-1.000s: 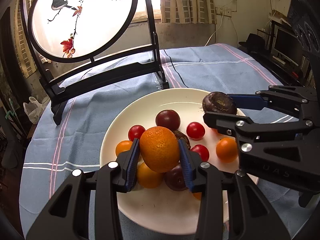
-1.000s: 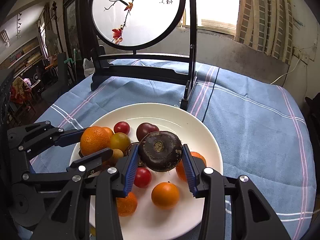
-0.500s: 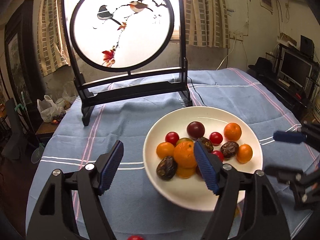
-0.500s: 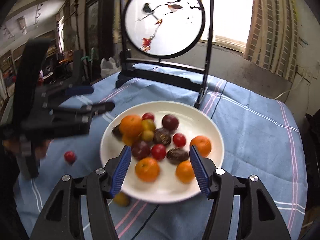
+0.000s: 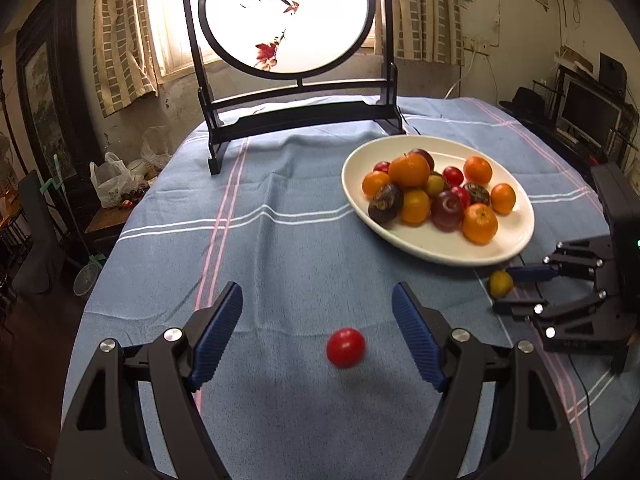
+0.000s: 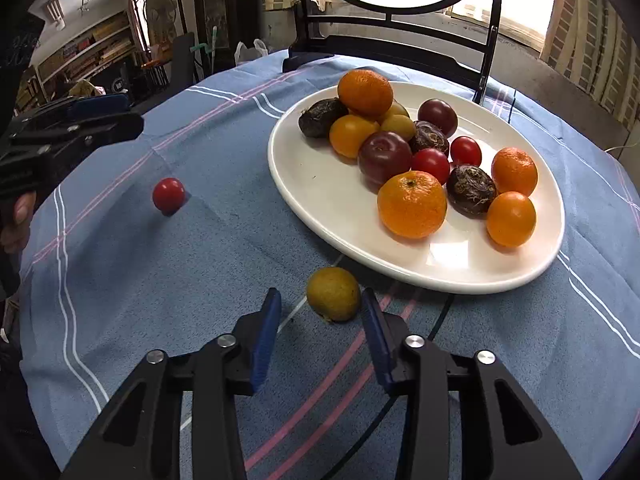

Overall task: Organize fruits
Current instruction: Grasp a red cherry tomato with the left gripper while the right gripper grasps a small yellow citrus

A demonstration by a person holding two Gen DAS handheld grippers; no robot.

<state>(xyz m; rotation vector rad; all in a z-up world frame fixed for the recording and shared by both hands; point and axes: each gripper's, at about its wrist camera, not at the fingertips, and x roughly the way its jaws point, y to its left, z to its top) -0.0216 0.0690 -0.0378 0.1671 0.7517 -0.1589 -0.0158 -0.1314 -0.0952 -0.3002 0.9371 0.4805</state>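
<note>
Two fruits lie loose on the tabletop (image 5: 280,240), outside the plate (image 5: 516,248) of heaped oranges, plums, tomatoes. A framed bird screen (image 5: 288,20) stands at the far edge, clear of both claws. Left claw (image 5: 318,332) released, its jaws lately widened; red tomato (image 5: 345,347) sits on the cloth between them, nearer the right pad, untouched. Right claw (image 6: 320,328) has just been closing, pads not yet pressing; yellow-green fruit (image 6: 334,293) lies just ahead of its tips, beside the plate's near rim.
</note>
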